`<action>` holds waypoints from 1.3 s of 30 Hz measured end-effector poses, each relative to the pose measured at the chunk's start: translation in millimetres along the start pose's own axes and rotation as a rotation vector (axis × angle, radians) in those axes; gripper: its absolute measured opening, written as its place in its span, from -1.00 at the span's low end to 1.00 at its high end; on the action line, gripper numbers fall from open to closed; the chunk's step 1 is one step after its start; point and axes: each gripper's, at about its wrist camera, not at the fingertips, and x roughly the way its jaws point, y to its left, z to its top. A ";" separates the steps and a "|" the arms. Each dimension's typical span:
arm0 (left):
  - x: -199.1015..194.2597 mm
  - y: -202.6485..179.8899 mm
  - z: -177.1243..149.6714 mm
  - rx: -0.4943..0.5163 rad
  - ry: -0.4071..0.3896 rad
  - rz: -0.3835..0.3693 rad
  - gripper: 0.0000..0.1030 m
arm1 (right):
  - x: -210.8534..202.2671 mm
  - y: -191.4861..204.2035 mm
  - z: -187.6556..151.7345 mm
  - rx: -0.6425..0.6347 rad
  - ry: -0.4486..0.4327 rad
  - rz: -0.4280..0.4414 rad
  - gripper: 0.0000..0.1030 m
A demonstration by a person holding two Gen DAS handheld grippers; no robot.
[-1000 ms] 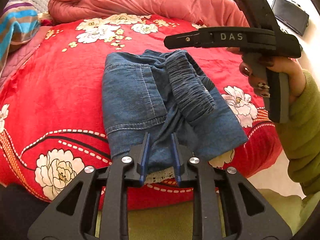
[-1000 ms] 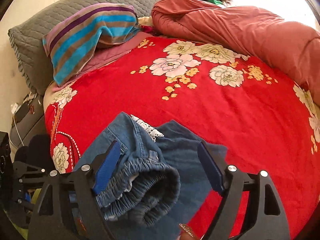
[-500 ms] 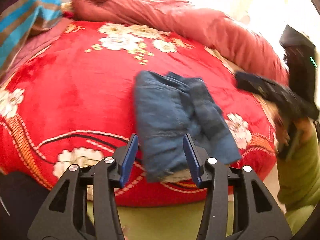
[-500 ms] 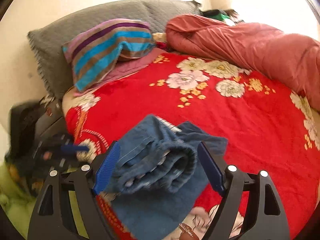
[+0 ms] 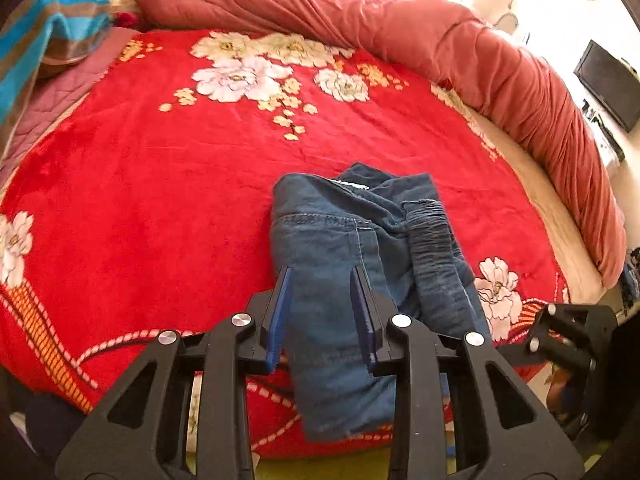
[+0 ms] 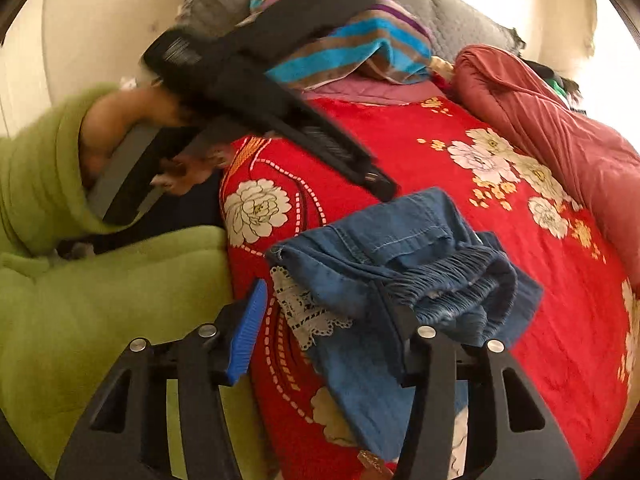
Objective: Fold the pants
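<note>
Blue denim pants [image 5: 360,248], folded into a thick bundle, are lying near the front edge of the bed's red floral blanket [image 5: 160,200]. The left claw [image 5: 322,304] is hovering above them, its jaws apart after just closing a little, gripping nothing. The right claw [image 6: 324,320], also narrowing, is standing apart over the lace-trimmed hem.

No readable text, label, brand, number or sign in either view.
</note>
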 end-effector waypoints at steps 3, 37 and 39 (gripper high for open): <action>12.9 -4.1 3.4 0.009 0.031 -0.004 -0.57 | 13.5 1.1 2.1 -0.054 0.026 -0.017 -0.12; 37.0 2.3 -6.4 -0.033 0.041 -0.015 -0.48 | 11.8 -4.8 -17.5 0.025 0.015 0.153 -0.57; 34.3 1.7 -6.7 -0.024 0.033 -0.002 -0.38 | 5.2 -4.4 -16.5 0.031 0.006 0.156 -0.51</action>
